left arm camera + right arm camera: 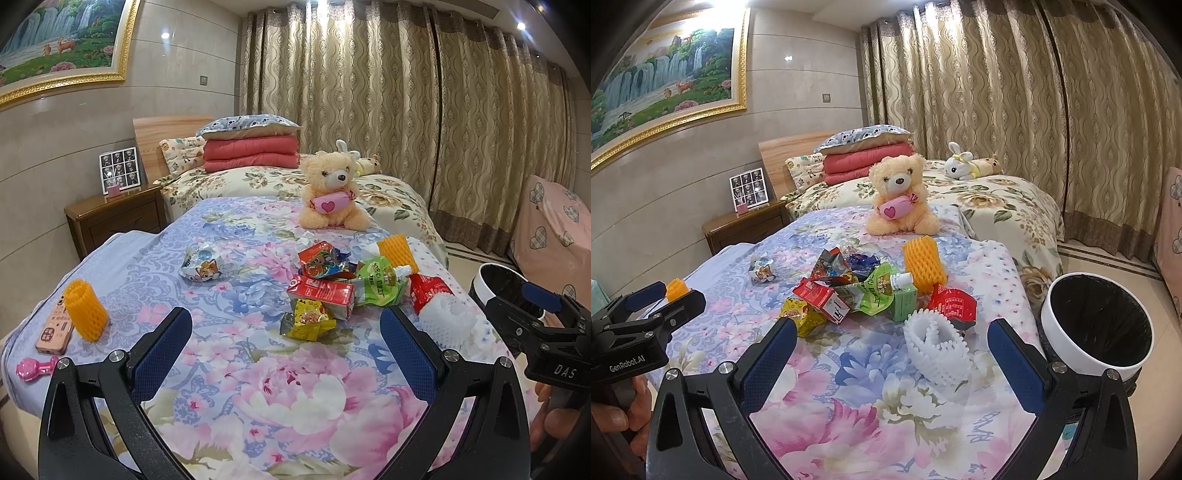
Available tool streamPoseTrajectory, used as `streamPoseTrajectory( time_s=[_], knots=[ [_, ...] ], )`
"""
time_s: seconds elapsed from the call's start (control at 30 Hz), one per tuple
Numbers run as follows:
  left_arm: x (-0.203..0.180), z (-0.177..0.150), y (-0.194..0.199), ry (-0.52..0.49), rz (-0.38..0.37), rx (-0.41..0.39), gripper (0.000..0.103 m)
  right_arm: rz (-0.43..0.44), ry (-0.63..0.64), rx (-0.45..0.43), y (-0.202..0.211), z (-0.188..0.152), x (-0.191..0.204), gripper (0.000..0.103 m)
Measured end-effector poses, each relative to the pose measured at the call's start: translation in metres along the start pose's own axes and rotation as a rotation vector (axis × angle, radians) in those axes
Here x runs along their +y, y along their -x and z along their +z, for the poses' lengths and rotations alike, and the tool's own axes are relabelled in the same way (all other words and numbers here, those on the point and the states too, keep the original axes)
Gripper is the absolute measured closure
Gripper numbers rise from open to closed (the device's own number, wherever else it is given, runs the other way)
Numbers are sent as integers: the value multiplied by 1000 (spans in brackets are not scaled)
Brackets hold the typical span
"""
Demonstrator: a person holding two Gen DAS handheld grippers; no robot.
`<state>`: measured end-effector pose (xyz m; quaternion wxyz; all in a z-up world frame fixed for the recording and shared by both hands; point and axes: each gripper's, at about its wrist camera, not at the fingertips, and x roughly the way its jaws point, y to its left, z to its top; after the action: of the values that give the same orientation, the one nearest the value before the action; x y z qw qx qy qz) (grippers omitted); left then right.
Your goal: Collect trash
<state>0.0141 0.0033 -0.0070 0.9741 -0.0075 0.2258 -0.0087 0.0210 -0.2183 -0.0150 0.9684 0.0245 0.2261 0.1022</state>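
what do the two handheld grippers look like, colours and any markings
Both the left gripper and the right gripper are matte black plastic frames with angular cut-outs and silver round bolts at the joints. Each finger carries a flat blue pad with a fine textured surface. Seen from the other camera, the right body reads "DAS" in white, the left reads "GenRobot.AI". No cables show.

The green spout pouch [877,295] lies half buried under wrappers; the trash bin [496,280] is partly blocked by the right gripper [546,317]; package print is unreadable.
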Motion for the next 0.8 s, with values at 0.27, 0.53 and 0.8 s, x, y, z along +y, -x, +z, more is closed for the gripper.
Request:
streamPoseTrajectory(
  time_s=[0.27,0.53,0.8],
  knots=[
    [-1,0,0,-1,-2,2,0,0,-2,-1,0,-1,0,0],
    [1,-1,-1,4,-6,11,0,3,-10,3,-1,-2,-2,0],
    [4,-7,-15,12,-18,55,0,3,-24,47,-9,-5,-9,0]
  ],
)
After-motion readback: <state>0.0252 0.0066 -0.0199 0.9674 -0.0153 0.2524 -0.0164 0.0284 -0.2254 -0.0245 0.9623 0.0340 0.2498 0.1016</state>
